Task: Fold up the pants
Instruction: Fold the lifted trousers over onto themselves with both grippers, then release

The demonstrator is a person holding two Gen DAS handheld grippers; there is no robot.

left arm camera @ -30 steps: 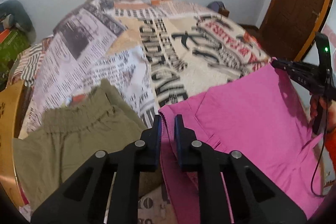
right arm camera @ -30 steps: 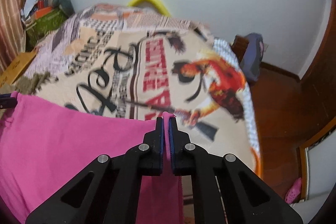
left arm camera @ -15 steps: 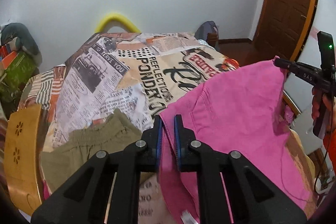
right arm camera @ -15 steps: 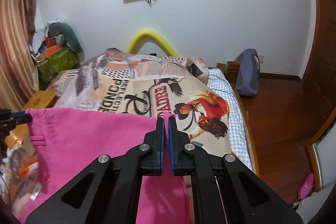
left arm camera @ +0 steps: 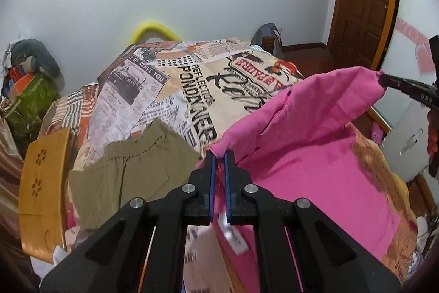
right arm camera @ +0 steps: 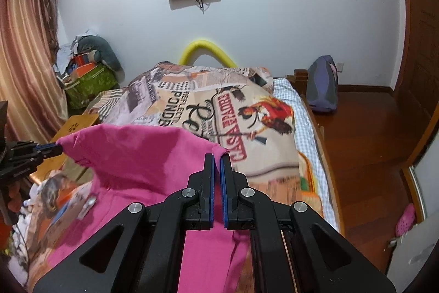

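Observation:
The pink pants [left arm camera: 301,155] hang stretched between my two grippers above the bed, their lower part still lying on the bedspread [left arm camera: 164,89]. My left gripper [left arm camera: 218,155] is closing tight on one corner of the upper edge. In the same view my right gripper [left arm camera: 384,80] pinches the other corner at the far right. From the right wrist, the right gripper [right arm camera: 217,157] is shut on the pink pants [right arm camera: 142,155], and the left gripper [right arm camera: 55,147] holds the far left corner. The edge between them sags slightly.
Olive pants [left arm camera: 131,169] lie on the bed left of the pink ones. A wooden board [left arm camera: 41,183] stands at the bed's left side. A green bag [right arm camera: 87,81] and clutter sit by the curtain, a grey-purple bag [right arm camera: 322,84] on the floor, a wooden door [left arm camera: 362,4] at right.
Both grippers have risen and pulled back, lifting the pink pants' upper edge off the bedspread. The fabric now hangs in the air between them, and more of the wall and screens shows.

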